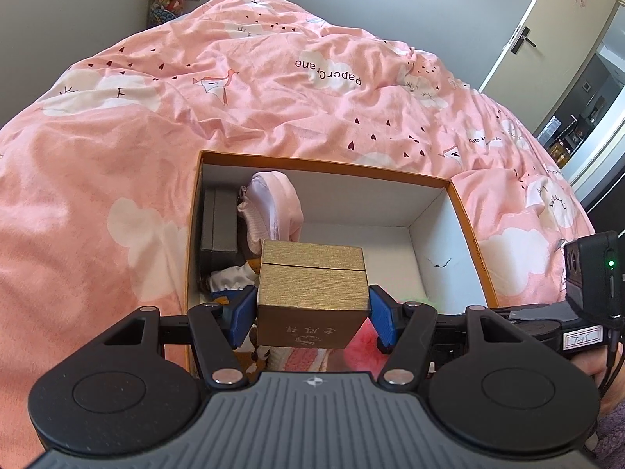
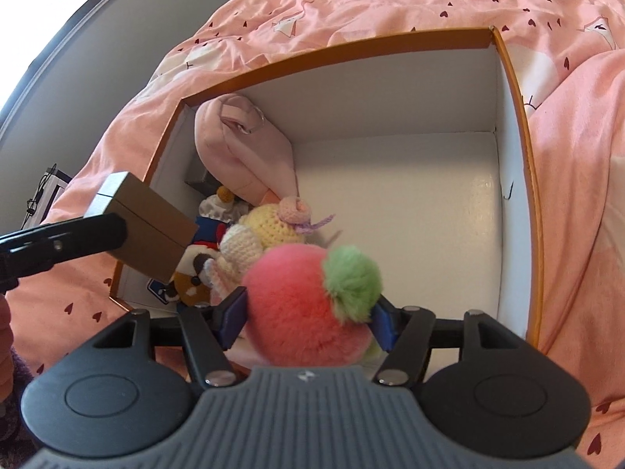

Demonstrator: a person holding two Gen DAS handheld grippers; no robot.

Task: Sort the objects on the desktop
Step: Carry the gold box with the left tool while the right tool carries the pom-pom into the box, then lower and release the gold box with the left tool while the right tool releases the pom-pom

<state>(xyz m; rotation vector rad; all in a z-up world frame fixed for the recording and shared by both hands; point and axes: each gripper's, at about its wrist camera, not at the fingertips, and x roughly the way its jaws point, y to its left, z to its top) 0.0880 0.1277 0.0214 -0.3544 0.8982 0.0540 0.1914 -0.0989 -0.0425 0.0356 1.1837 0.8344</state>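
My left gripper [image 1: 312, 314] is shut on a gold gift box [image 1: 312, 289], its blue pads on the box's two sides. It holds the box over the near left part of an orange-rimmed cardboard box [image 1: 324, 164]. In the right wrist view the gold box [image 2: 148, 226] hangs above the left rim. My right gripper [image 2: 308, 320] is open low inside the cardboard box [image 2: 351, 45]. A fluffy pink ball with a green tuft [image 2: 308, 305] lies round and unsqueezed between its pads, the fur brushing them.
A pink pouch [image 2: 242, 156], a dark grey case [image 1: 218, 219], a yellow crochet toy [image 2: 273, 226] and small plush figures [image 2: 199, 269] crowd the box's left side. Its right floor [image 2: 410, 215] is bare white. A pink quilt [image 1: 273, 97] surrounds the box. A door [image 1: 547, 39] stands far right.
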